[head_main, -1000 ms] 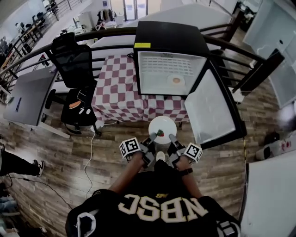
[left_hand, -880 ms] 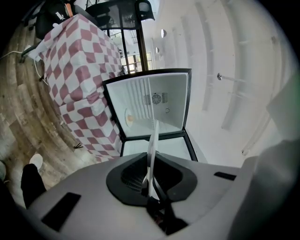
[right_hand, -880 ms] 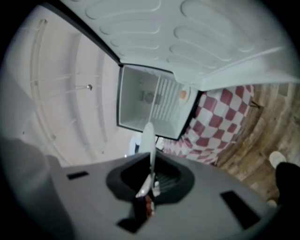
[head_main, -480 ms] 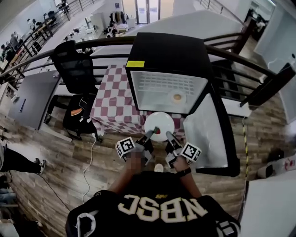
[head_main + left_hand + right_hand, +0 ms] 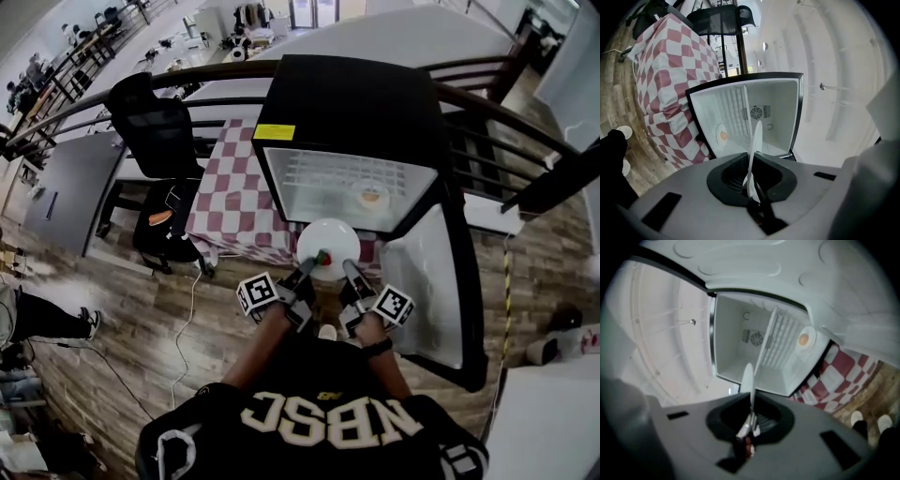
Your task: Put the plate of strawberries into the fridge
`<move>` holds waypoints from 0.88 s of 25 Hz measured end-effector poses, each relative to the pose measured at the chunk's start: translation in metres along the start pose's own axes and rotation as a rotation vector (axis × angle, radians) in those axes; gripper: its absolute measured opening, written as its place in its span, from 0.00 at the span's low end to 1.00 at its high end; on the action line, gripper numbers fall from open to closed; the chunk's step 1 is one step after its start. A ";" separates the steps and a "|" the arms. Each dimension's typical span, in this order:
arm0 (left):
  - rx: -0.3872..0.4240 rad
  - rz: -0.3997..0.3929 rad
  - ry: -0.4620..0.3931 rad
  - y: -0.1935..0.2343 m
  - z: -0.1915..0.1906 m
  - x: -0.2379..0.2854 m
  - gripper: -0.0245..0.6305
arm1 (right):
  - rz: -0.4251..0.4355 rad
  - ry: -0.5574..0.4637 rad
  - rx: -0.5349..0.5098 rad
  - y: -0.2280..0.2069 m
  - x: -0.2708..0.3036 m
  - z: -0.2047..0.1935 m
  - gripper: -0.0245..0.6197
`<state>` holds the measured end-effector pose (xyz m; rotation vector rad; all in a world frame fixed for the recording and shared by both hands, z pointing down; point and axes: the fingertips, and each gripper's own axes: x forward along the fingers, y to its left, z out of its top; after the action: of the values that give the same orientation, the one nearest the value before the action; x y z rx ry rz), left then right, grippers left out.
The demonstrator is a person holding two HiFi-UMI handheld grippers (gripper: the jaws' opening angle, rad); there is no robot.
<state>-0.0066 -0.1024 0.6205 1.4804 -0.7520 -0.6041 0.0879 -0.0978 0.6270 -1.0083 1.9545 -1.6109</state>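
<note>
A white plate (image 5: 330, 242) with a red strawberry (image 5: 322, 258) on its near rim hangs in front of the open black mini fridge (image 5: 349, 108). My left gripper (image 5: 307, 269) is shut on the plate's near-left rim and my right gripper (image 5: 348, 270) is shut on its near-right rim. In each gripper view the plate (image 5: 755, 139) (image 5: 747, 378) shows edge-on between that gripper's closed jaws (image 5: 751, 186) (image 5: 749, 423), with the fridge's white inside (image 5: 761, 112) (image 5: 736, 345) straight ahead.
A small dish with something orange on it (image 5: 372, 198) sits on the fridge's wire shelf. The fridge door (image 5: 423, 277) stands open to the right. A red-checked table (image 5: 228, 208), a black chair (image 5: 157, 131) and a dark railing (image 5: 112, 98) lie to the left.
The plate and both grippers have come closer to the fridge opening. The fridge now fills more of the head view. Both grips look unchanged.
</note>
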 end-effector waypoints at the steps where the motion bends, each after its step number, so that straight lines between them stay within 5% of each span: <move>1: 0.001 0.001 0.006 -0.001 0.005 0.003 0.10 | 0.018 -0.002 -0.005 0.004 0.007 0.004 0.09; 6: 0.042 0.023 0.035 -0.006 0.035 0.023 0.10 | 0.008 -0.019 0.028 0.007 0.033 0.022 0.09; 22: -0.037 0.016 0.107 -0.015 0.080 0.099 0.10 | -0.026 -0.159 0.064 0.008 0.081 0.089 0.09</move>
<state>-0.0019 -0.2298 0.6087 1.4593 -0.6661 -0.5195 0.0955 -0.2167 0.6077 -1.1049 1.7812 -1.5458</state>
